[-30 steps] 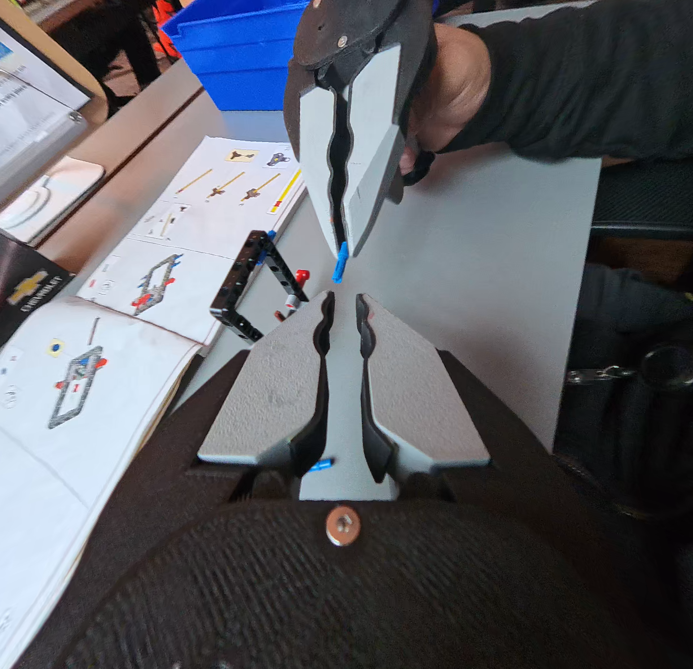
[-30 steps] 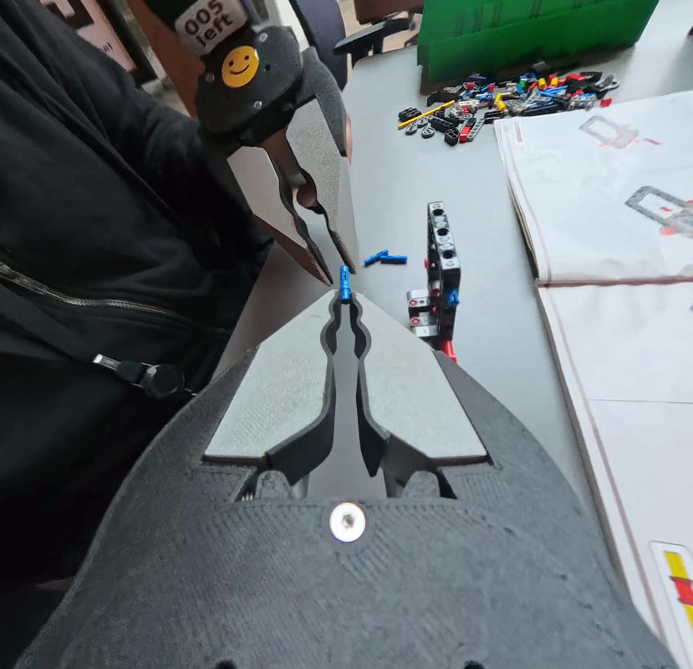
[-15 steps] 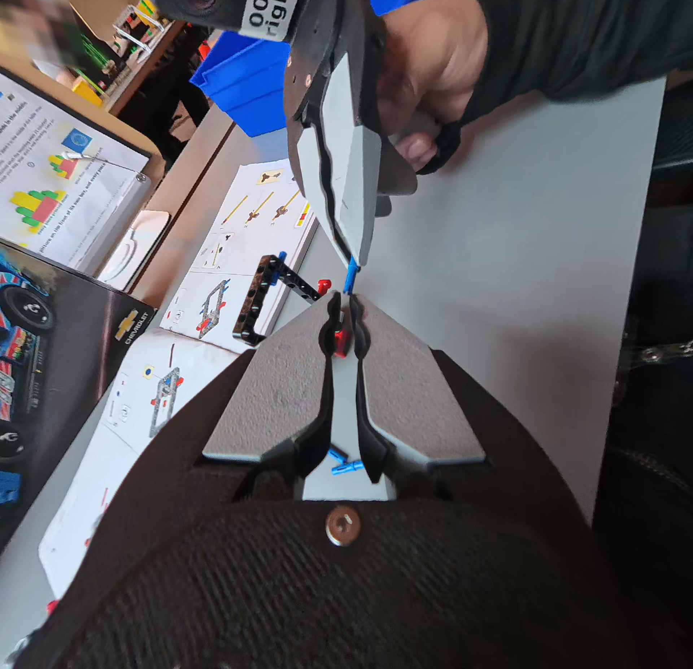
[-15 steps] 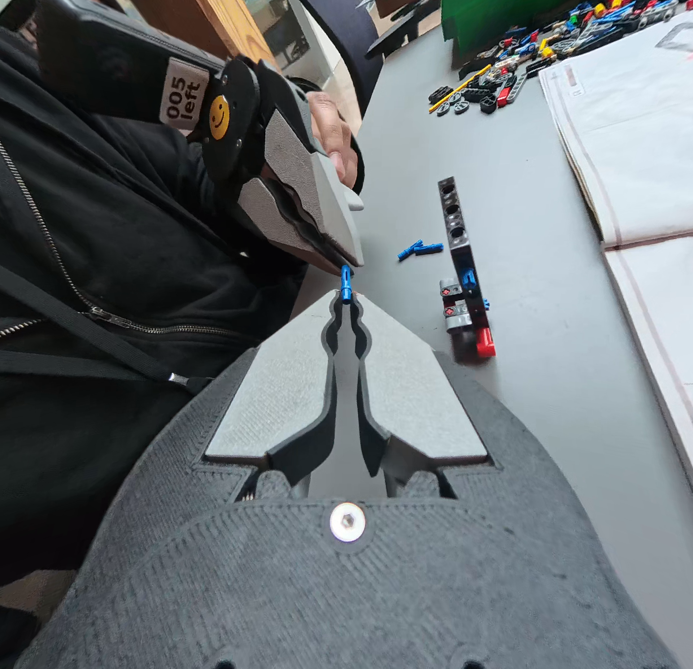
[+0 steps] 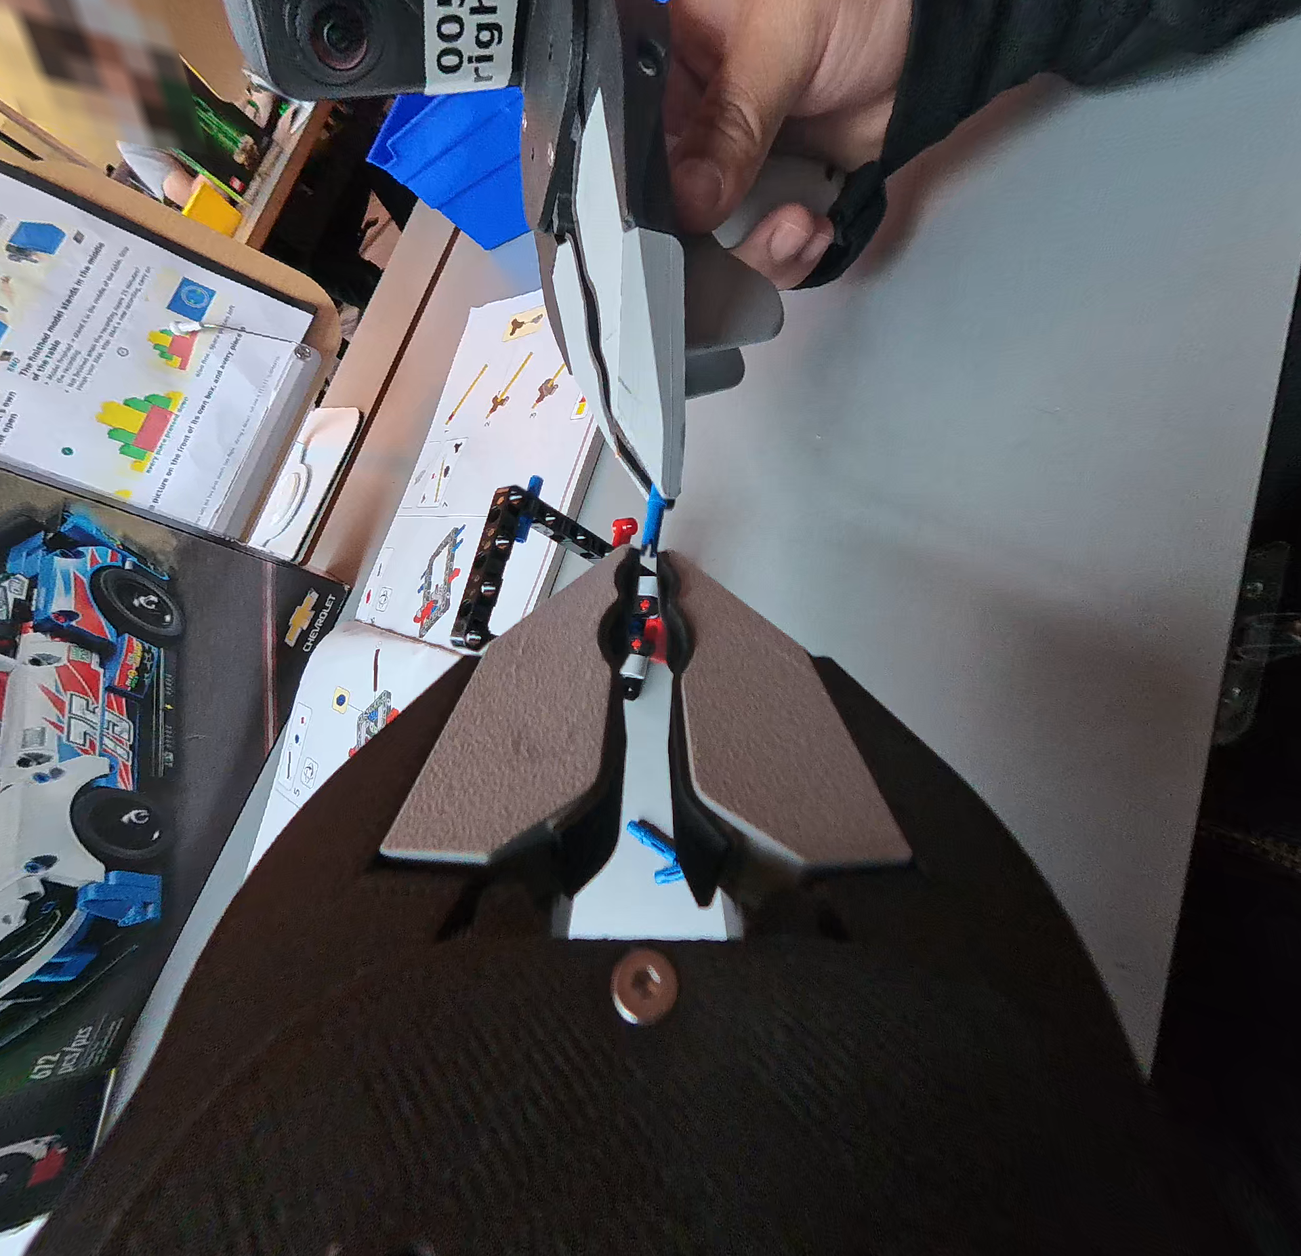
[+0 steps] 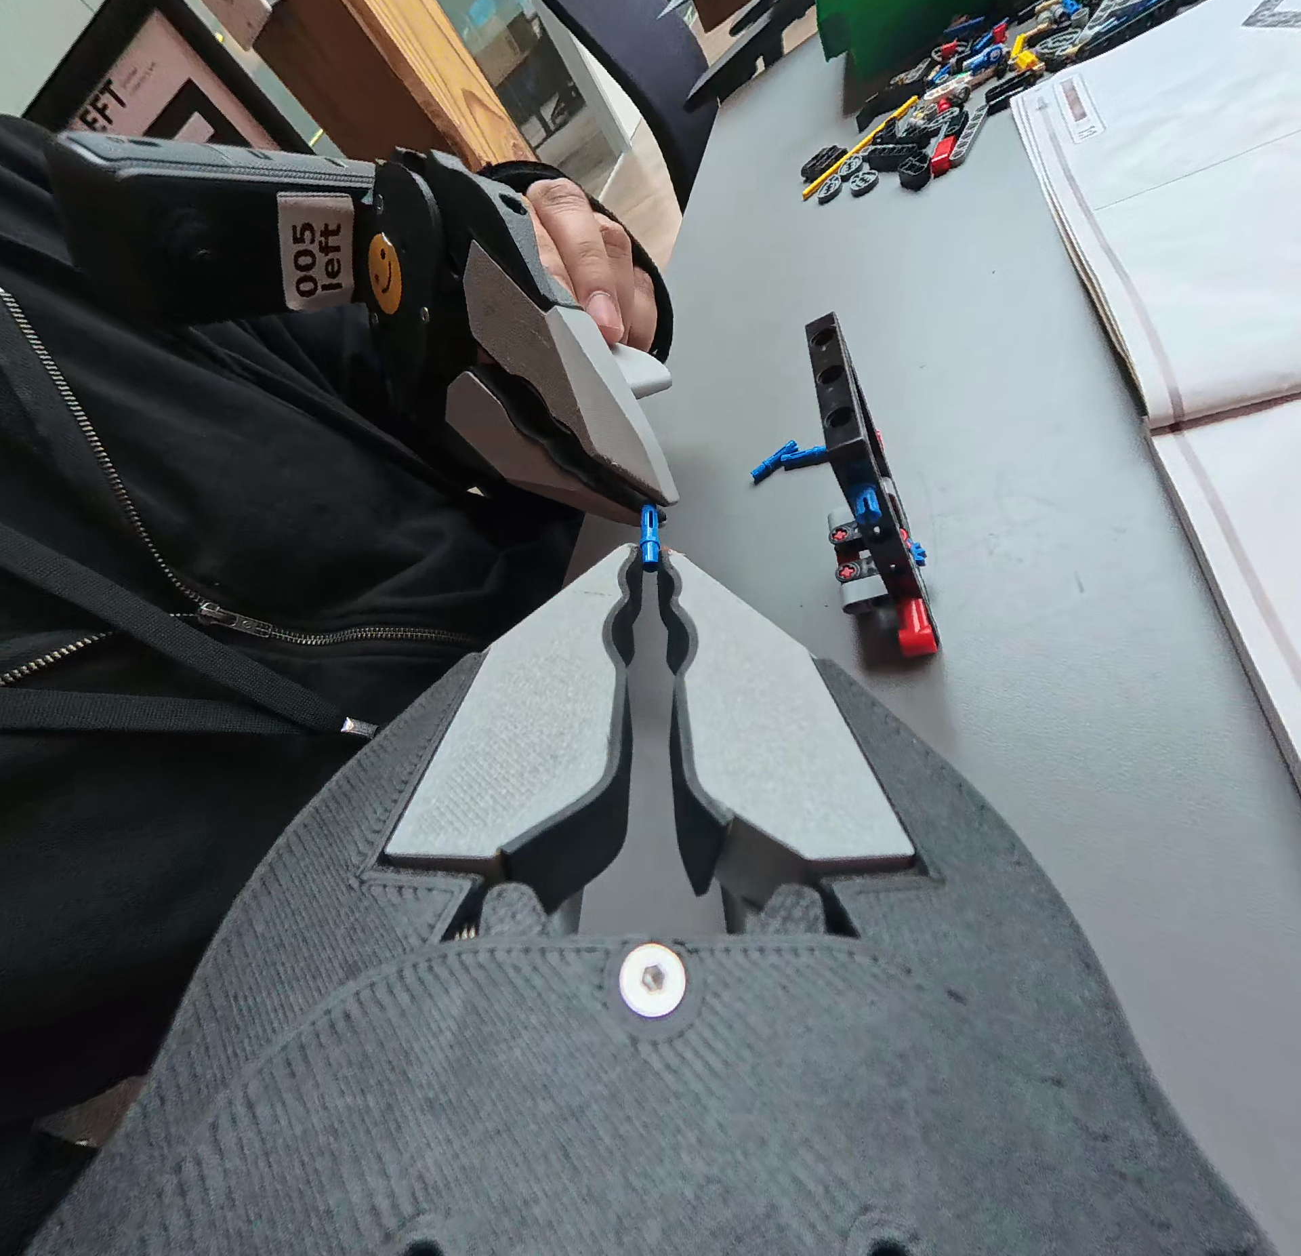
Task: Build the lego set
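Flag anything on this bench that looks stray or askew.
Two loose blue pins lie crossed on the grey table beside the black frame, apart from the parts pile. The frame stands on edge, leaning. Nothing looks damaged.

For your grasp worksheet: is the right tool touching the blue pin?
Touching. The right wrist view shows the blue pin pinched between the right tool's tips.

I pinch a small blue pin [image 6: 649, 540] between the tips of my right gripper [image 6: 651, 566], and it sticks straight out. My left gripper [image 6: 651, 505] touches its far end; I cannot tell if that one grips it. The black frame [image 6: 855, 461] with red and grey bits stands on edge on the grey table [image 6: 1056, 659]. Two more blue pins [image 6: 781, 458] lie just beside it.
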`<state>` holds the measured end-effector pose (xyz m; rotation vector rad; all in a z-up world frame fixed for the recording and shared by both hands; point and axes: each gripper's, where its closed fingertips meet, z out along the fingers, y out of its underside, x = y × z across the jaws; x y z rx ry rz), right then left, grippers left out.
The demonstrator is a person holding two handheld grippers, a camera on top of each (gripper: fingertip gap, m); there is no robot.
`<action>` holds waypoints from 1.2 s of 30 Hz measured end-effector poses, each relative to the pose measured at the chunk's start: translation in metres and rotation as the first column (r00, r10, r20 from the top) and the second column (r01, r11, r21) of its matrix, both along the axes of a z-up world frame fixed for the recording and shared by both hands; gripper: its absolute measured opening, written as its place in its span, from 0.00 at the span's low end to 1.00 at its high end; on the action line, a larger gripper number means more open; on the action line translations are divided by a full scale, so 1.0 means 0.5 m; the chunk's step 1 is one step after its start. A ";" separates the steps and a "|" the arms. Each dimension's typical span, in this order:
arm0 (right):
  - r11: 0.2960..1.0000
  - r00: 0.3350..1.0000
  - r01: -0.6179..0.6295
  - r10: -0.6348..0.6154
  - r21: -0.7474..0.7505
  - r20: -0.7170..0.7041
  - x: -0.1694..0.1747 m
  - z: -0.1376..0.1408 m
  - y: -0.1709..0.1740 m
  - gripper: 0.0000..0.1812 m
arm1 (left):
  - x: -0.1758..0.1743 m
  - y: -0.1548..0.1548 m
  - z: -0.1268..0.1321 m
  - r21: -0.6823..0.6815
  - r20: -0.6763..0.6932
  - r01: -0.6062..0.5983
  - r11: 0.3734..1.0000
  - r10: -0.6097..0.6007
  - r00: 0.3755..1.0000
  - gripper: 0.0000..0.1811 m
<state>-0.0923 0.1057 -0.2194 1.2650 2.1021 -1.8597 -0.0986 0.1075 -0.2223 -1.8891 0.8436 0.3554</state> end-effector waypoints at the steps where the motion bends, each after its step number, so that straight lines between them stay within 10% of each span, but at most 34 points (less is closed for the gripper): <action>1: 1.000 1.000 -0.001 0.001 0.003 0.003 0.000 -0.001 -0.001 0.01 | 0.000 0.000 -0.002 -0.007 -0.006 -0.001 1.000 0.001 1.000 0.01; 36: 0.991 0.998 0.028 -0.022 0.132 -0.052 -0.010 -0.022 -0.004 0.01 | -0.011 -0.002 -0.027 -0.097 0.068 -0.012 0.995 0.019 0.998 0.01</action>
